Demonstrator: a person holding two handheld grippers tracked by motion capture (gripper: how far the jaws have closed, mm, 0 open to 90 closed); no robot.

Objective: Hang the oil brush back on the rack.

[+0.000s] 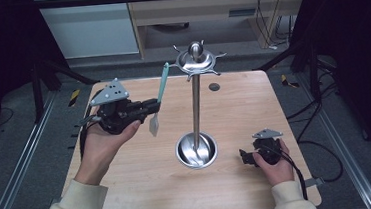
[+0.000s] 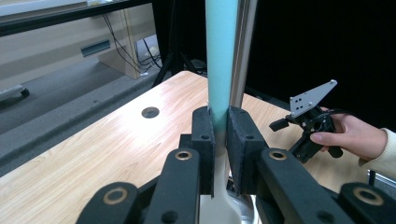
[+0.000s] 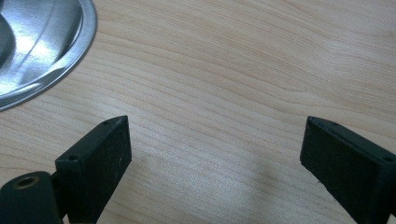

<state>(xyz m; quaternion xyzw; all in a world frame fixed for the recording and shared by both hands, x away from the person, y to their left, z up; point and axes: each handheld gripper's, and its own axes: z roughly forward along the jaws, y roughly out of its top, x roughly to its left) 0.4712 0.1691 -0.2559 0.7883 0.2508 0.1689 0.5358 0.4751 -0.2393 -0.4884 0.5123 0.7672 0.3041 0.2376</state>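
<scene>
Left tool (image 1: 157,105) clamps the teal-handled spatula (image 1: 161,89) mid-handle, upright, loop end free for the rack's (image 1: 196,62) hooks. Right tool (image 1: 243,156) rests wide, empty, on the surface (image 1: 130,189).

High view overlooks table (image 1: 145,188); gripper views sit close.
</scene>
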